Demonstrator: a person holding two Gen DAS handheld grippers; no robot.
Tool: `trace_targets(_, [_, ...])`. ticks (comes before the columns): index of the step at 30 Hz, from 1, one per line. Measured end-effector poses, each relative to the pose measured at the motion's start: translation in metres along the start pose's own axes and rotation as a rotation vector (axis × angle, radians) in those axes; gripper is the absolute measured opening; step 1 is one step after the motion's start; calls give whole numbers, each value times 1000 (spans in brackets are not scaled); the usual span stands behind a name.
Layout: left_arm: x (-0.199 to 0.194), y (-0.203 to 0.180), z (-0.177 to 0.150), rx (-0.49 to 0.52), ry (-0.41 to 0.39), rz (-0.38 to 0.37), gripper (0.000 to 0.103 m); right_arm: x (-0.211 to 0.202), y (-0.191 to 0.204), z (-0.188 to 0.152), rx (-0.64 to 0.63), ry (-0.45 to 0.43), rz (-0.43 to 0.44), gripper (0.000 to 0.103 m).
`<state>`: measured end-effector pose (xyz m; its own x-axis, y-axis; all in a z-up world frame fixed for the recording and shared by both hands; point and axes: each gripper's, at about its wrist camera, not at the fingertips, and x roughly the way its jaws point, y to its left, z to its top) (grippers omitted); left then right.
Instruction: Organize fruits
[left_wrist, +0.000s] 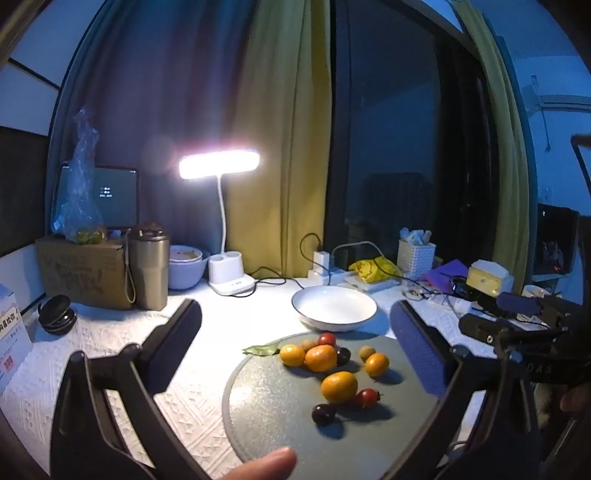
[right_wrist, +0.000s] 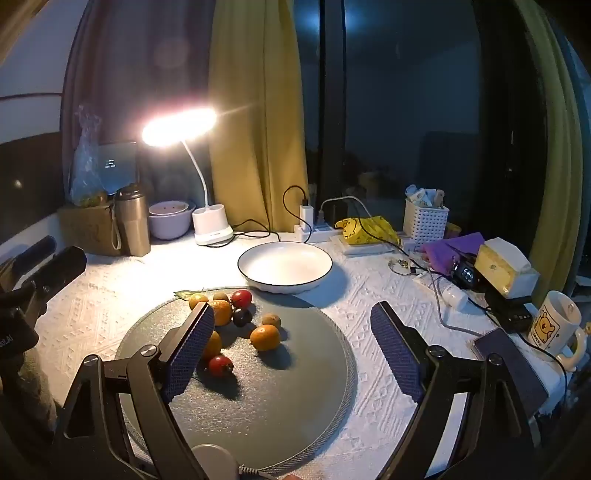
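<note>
Several small fruits lie on a round grey mat (left_wrist: 266, 413) (right_wrist: 280, 398): orange citrus (left_wrist: 339, 386) (right_wrist: 265, 336), red tomatoes (left_wrist: 367, 397) (right_wrist: 220, 365), dark plums (left_wrist: 323, 414) (right_wrist: 242, 316) and small brown ones (left_wrist: 366, 352) (right_wrist: 271, 320). Behind the mat stands an empty white bowl (left_wrist: 334, 306) (right_wrist: 284, 266). My left gripper (left_wrist: 295, 325) is open above the mat's left half, nothing between its fingers. My right gripper (right_wrist: 291, 328) is open too, with its left finger (right_wrist: 188, 350) covering part of one citrus. The right gripper also shows at the left wrist view's right edge (left_wrist: 517, 325).
A lit white desk lamp (left_wrist: 231, 275) (right_wrist: 212, 225), a steel tumbler (left_wrist: 148, 267) (right_wrist: 133, 221), a cardboard box (left_wrist: 83, 273) and a lilac bowl (right_wrist: 170, 218) stand at the back left. Chargers, cables, a white basket (right_wrist: 424, 218), a phone (right_wrist: 508, 363) and a mug (right_wrist: 556, 326) crowd the right side.
</note>
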<state>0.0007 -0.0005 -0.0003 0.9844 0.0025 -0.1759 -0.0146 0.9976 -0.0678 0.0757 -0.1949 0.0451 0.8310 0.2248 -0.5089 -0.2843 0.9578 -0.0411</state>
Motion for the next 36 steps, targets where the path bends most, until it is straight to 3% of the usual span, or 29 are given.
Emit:
trace_targets(3, [-3,5,-1,-33,-11,4,103,2,1,1,-26,-1,-8,89])
trace_targets(9, [8,12,2,-61,43,-15,103,0,0,3,-12,2,-3,89])
trace_targets(36, [16,8,1,-45,60,-18,103,12,1,6,-1,21,11,89])
